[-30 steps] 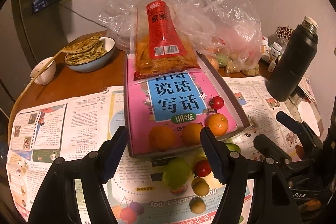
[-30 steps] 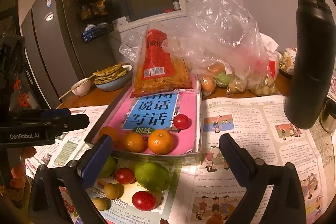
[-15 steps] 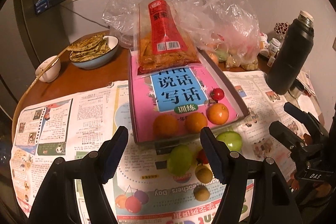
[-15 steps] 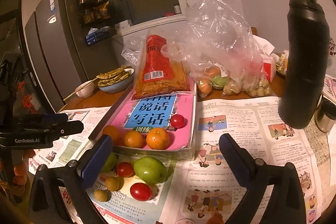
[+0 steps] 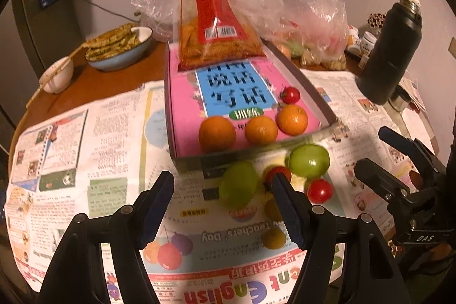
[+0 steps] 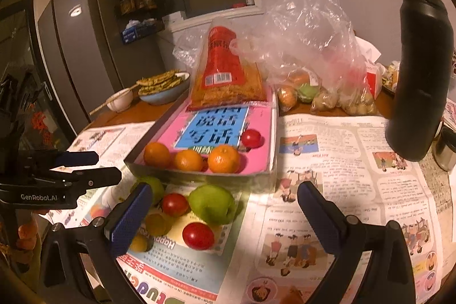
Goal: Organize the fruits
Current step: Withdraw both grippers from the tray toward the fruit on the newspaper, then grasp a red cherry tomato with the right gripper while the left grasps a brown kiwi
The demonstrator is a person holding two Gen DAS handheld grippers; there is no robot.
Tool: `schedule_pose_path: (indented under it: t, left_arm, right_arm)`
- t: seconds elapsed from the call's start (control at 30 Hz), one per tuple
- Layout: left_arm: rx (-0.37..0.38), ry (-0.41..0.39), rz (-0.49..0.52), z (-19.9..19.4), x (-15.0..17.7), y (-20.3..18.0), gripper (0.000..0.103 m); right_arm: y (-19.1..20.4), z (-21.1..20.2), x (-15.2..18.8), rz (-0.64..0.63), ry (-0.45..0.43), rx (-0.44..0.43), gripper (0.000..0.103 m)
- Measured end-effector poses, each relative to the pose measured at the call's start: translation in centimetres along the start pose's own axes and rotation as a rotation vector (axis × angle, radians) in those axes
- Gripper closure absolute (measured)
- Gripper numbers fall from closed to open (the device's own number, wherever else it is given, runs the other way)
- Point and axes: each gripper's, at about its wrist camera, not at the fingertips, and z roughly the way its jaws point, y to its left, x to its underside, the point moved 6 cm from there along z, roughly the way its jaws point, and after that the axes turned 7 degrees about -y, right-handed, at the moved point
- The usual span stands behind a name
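Note:
A grey tray (image 5: pixel 302 79) lined with a pink book holds three oranges (image 5: pixel 261 130) and a cherry tomato (image 5: pixel 290 95) near its front edge. Loose on the newspaper in front lie two green fruits (image 5: pixel 238 184), two red tomatoes (image 5: pixel 319 191) and small yellow fruits (image 5: pixel 273 238). My left gripper (image 5: pixel 221 177) hangs open over the newspaper, just short of the left green fruit and touching nothing. My right gripper (image 6: pixel 223 188) is open and empty too, with a green fruit (image 6: pixel 212 203) and a tomato (image 6: pixel 198 235) showing in its gap, untouched.
A red snack bag (image 5: pixel 216 27) leans on the tray's far end, with clear plastic bags of produce (image 6: pixel 310 70) behind. A tall black flask (image 6: pixel 419 81) stands at the right. A bowl of flatbreads (image 5: pixel 119 47) and a small white bowl (image 5: pixel 57 74) sit at the far left.
The left gripper has sunk and shifted, so the tray sits higher in its view and the loose fruits now lie level with its fingertips. The right gripper has barely moved.

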Motion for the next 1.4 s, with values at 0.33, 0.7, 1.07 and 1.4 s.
schedule_pose_path:
  t: [0.33, 0.7, 1.07, 1.4]
  left_arm:
    - [0.018, 0.024, 0.059, 0.5, 1.6, -1.2, 0.030]
    - [0.036, 0.066, 0.105, 1.4, 4.1, -1.6, 0.030]
    - [0.073, 0.086, 0.142, 1.2, 5.4, -2.3, 0.030]
    - [0.108, 0.110, 0.135, 1.6, 6.0, -3.0, 0.030]
  right_arm:
    - [0.7, 0.9, 1.4, -0.028, 0.055, 0.003, 0.001]
    - [0.7, 1.4, 2.7, -0.040, 0.092, 0.006, 0.001]
    - [0.9, 1.6, 3.3, -0.053, 0.115, -0.001, 0.001]
    - [0.3, 2.1, 4.0, -0.042, 0.148, 0.010, 0.001]
